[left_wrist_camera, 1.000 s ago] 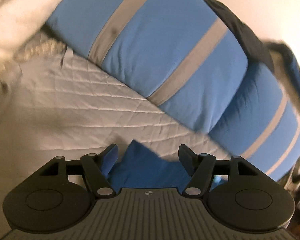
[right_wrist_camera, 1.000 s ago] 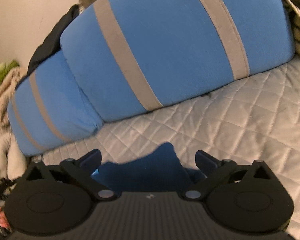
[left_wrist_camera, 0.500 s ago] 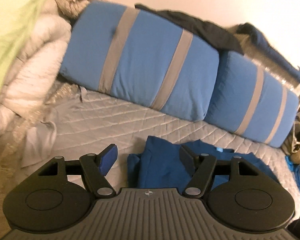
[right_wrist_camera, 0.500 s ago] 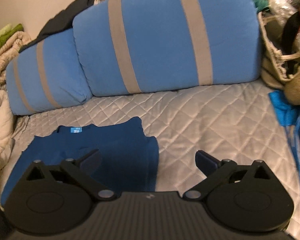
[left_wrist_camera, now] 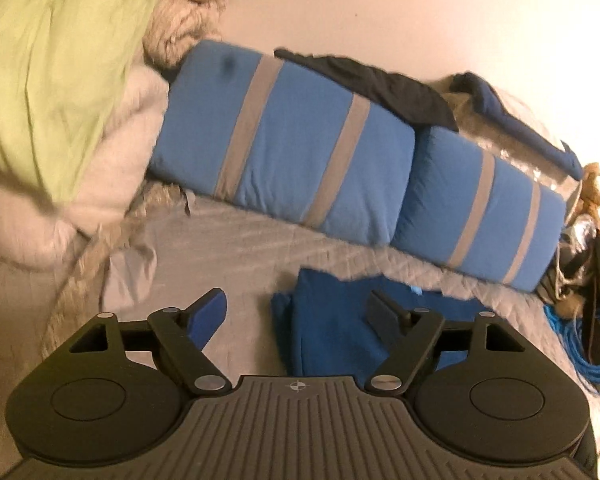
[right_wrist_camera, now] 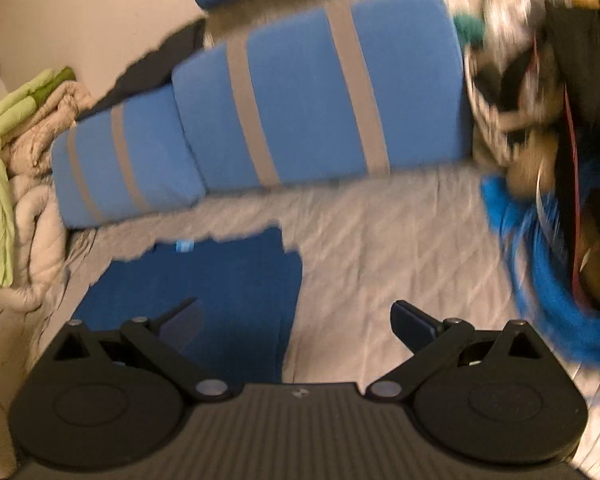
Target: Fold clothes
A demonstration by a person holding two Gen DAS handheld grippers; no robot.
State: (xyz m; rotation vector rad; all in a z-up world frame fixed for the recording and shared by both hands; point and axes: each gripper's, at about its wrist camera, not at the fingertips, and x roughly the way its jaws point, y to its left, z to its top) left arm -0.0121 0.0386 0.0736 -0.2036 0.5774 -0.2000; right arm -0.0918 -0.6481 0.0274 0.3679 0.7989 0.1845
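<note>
While the quilted bed cover (left_wrist_camera: 236, 248) took up most of the view, the two striped blue cushions (left_wrist_camera: 300, 140) sat along the back. The navy shirt (right_wrist_camera: 220, 280) lay folded flat, running toward them, under and ahead of both grippers. Left gripper (left_wrist_camera: 296, 308) and right gripper (right_wrist_camera: 296, 320) hung wide open, empty, higher than a second ago.

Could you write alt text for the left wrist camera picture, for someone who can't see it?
An open, empty left tool hangs above a folded dark blue shirt on a grey quilted bed. Behind lie two blue pillows with grey stripes, and green and beige bedding piled at left.
</note>
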